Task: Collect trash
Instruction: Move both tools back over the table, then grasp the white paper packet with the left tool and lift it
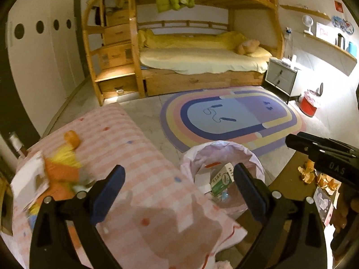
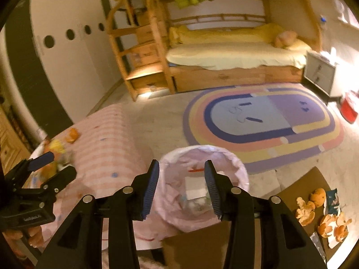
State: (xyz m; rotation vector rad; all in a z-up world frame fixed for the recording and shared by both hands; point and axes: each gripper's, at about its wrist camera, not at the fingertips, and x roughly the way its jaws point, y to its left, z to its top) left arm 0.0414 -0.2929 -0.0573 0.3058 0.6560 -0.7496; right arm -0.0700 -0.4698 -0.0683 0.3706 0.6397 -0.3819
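a: trash on the left first: an orange peel piece (image 1: 72, 139) and blurred yellow-and-orange wrappers (image 1: 58, 167) lie on the pink striped cover (image 1: 125, 148), left of and beyond the left gripper (image 1: 179, 180).

b: and its jaws?

a: spread wide, nothing between them. the lined bin (image 1: 224, 154) sits just past the right-hand jaw, with a green-and-white carton (image 1: 221, 177) and white scraps inside.

b: the other one?

a: the right gripper (image 2: 182, 185) has its jaws partly apart and empty, and it hangs right over the same bin (image 2: 233, 168); white paper (image 2: 194, 187) shows in the gap between them.

b: anything further right?

a: more orange peels (image 2: 307, 210) and a dark snack packet (image 2: 333, 201) lie on the brown surface (image 2: 298, 186), right of the right jaws, well apart from them. beyond everything there's the oval rug (image 2: 264, 121) and the bunk bed (image 2: 233, 56).
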